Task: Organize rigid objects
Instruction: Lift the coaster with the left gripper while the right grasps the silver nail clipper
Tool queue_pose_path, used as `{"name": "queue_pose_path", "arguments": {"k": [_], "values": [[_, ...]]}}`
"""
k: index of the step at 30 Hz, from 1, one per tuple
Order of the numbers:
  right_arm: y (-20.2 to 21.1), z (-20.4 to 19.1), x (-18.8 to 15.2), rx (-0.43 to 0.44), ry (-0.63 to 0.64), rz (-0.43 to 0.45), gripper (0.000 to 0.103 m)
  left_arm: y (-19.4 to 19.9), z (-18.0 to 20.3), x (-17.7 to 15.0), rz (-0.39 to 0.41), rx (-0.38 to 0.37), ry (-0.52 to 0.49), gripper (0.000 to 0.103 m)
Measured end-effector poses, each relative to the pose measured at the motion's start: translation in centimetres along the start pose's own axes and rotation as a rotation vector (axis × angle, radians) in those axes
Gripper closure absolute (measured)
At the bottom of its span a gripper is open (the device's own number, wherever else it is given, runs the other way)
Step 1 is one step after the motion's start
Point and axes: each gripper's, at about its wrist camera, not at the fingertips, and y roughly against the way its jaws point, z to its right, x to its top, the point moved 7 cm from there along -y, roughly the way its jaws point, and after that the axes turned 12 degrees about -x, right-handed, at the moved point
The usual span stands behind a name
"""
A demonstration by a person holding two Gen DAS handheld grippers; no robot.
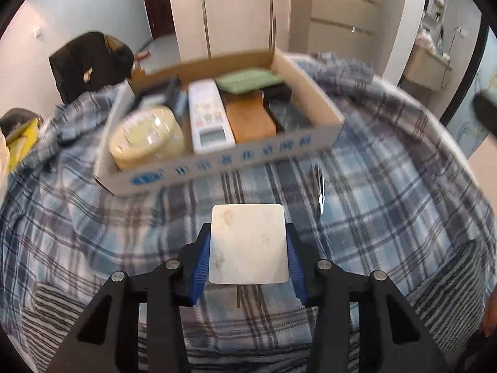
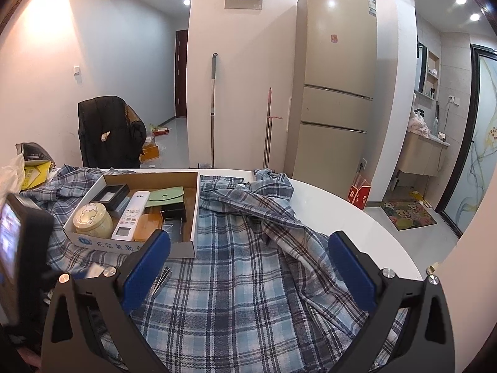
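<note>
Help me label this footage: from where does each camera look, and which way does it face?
Left wrist: on the left claw, angled down at the plaid cloth and cardboard box; its blue pads grip a white flat block.
Right wrist: on the right claw, open, looking across the cloth toward the fridge.
Shared: box, remote, cream jar, nail clipper.
</note>
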Motion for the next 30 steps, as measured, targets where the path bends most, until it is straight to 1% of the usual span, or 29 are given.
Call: {"name": "queue_pose_path", "arguments": {"k": [3, 5, 7, 9, 10, 12, 13, 14, 15, 16, 17, 18, 19, 21, 22, 24, 25, 28, 30], "values": [[-0.1, -0.3, 0.0, 0.010, 0.010, -0.012, 0.003, 2.6, -0.5, 1.0, 0.079, -0.034, -0.018, 0.056], [-0.1, -0.4, 0.1, 0.032, 0.009, -0.042, 0.009, 4.0, -1.0, 1.8, 0.127, -0.032, -0.025, 0.056], [-0.1, 0.2, 0.4, 0.054, -0.037, -0.080, 0.013, 5.5, -2.4, 2.6, 0.173, -0.025, -0.008, 0.056], [0.3, 1.0, 1.2, 0.059, -0.093, -0.099, 0.013, 7.0, -3.8, 3.3, 0.243, -0.007, -0.013, 0.056], [0.5, 1.1, 1.6, 0.065, -0.098, -0.103, 0.013, 7.8, -4.3, 3.5, 0.283, 0.009, -0.026, 0.056], [0.5, 0.5, 2.3, 0.078, -0.075, -0.119, 0.013, 9.0, -4.8, 4.0, 0.383, 0.054, -0.067, 0.056], [0.4, 0.0, 2.5, 0.086, -0.062, -0.132, 0.013, 9.2, -4.9, 4.0, 0.436, 0.063, -0.082, 0.056], [0.1, -0.7, 2.6, 0.103, -0.047, -0.154, 0.013, 9.4, -5.0, 4.0, 0.467, 0.055, -0.087, 0.056], [-0.4, -1.7, 2.5, 0.129, -0.032, -0.185, 0.015, 9.2, -5.3, 3.8, 0.496, 0.025, -0.077, 0.056], [-0.9, -2.6, 2.3, 0.150, -0.021, -0.215, 0.020, 9.1, -5.6, 3.6, 0.504, 0.003, -0.063, 0.056], [-1.6, -3.6, 1.9, 0.166, -0.008, -0.255, 0.025, 8.7, -5.8, 3.5, 0.488, -0.017, -0.052, 0.056], [-2.3, -4.5, 1.4, 0.178, 0.002, -0.288, 0.027, 8.6, -5.8, 3.4, 0.476, -0.031, -0.048, 0.056], [-2.9, -5.3, 0.9, 0.194, 0.006, -0.322, 0.031, 8.6, -5.9, 3.4, 0.482, -0.037, -0.044, 0.056], [-4.3, -7.1, -0.4, 0.234, 0.010, -0.398, 0.041, 8.9, -6.5, 3.4, 0.508, -0.020, -0.025, 0.056], [-4.8, -7.8, -1.1, 0.247, 0.016, -0.427, 0.050, 9.0, -6.7, 3.3, 0.514, -0.021, -0.019, 0.056], [-5.9, -9.3, -2.4, 0.258, 0.047, -0.492, 0.059, 9.0, -7.0, 3.1, 0.519, -0.038, -0.007, 0.058], [-6.2, -9.8, -2.9, 0.260, 0.061, -0.511, 0.060, 9.2, -7.1, 3.1, 0.526, -0.042, -0.005, 0.060], [-7.5, -10.8, -4.2, 0.252, 0.080, -0.564, 0.061, 9.7, -6.7, 2.9, 0.556, -0.038, -0.022, 0.060], [-8.1, -11.2, -4.9, 0.249, 0.073, -0.590, 0.064, 9.6, -6.4, 2.9, 0.550, -0.042, -0.042, 0.060]]}}
